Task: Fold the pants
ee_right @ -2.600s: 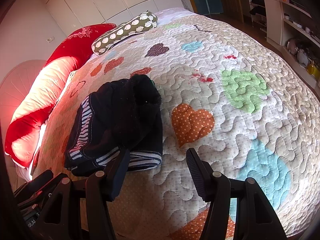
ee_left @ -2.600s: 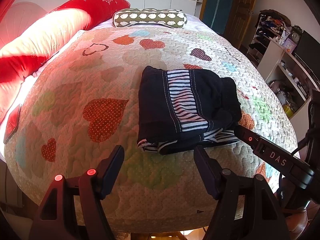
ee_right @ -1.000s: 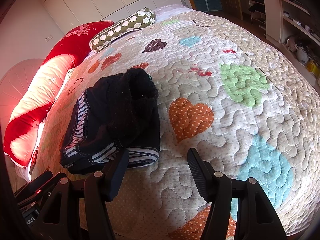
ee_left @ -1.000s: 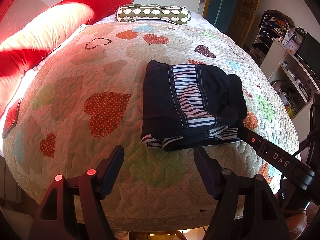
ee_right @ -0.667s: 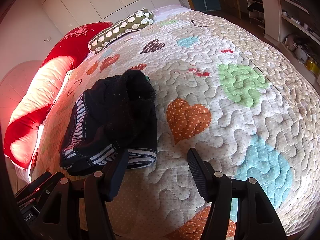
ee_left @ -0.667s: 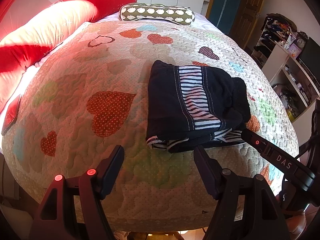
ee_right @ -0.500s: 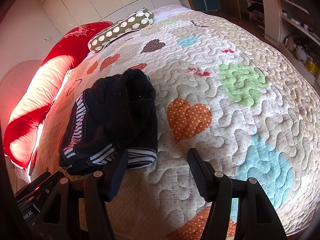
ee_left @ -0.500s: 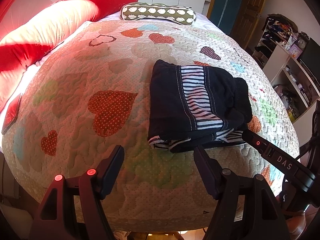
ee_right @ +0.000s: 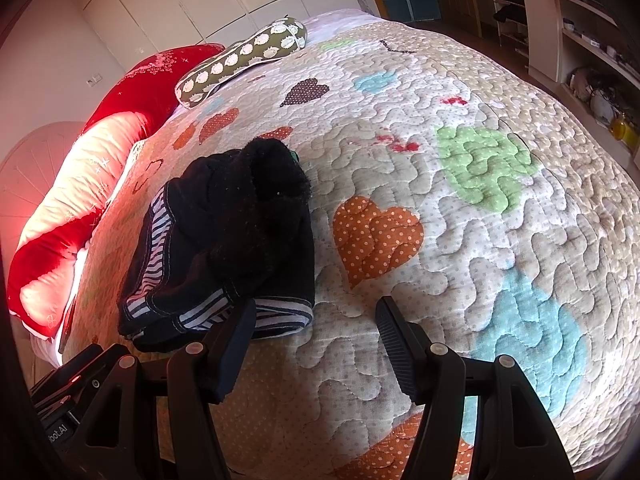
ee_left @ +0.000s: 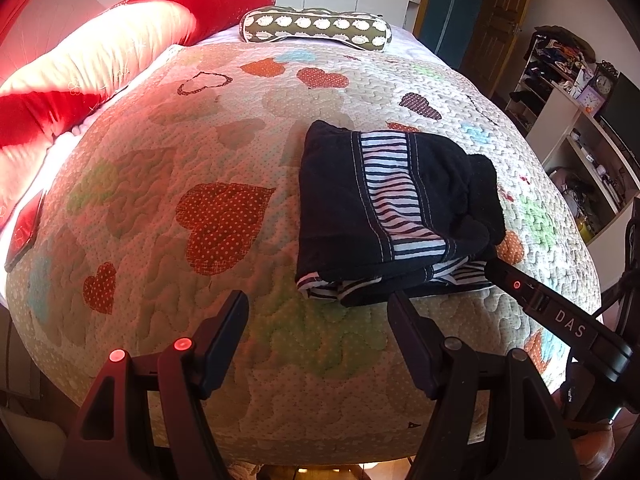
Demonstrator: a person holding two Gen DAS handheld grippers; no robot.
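The dark navy pants (ee_left: 384,208) with a black-and-white striped band lie folded in a compact bundle on the quilted bed cover (ee_left: 200,160). In the right wrist view the pants (ee_right: 228,240) sit at the left of centre. My left gripper (ee_left: 318,320) is open and empty, hovering just short of the bundle's near edge. My right gripper (ee_right: 316,328) is open and empty, with its left finger just in front of the bundle's near right corner. The right gripper's body (ee_left: 560,320) shows at the right of the left wrist view.
The heart-patterned quilt (ee_right: 480,200) covers the whole bed. A red and cream bolster (ee_left: 100,72) lies along the left side. A green dotted pillow (ee_left: 316,28) lies at the head. Shelves with clutter (ee_left: 580,120) stand to the right, past the bed edge.
The left wrist view has drifted slightly, so the bundle now sits a little further right. The pants have not changed shape. Both grippers stay open and empty.
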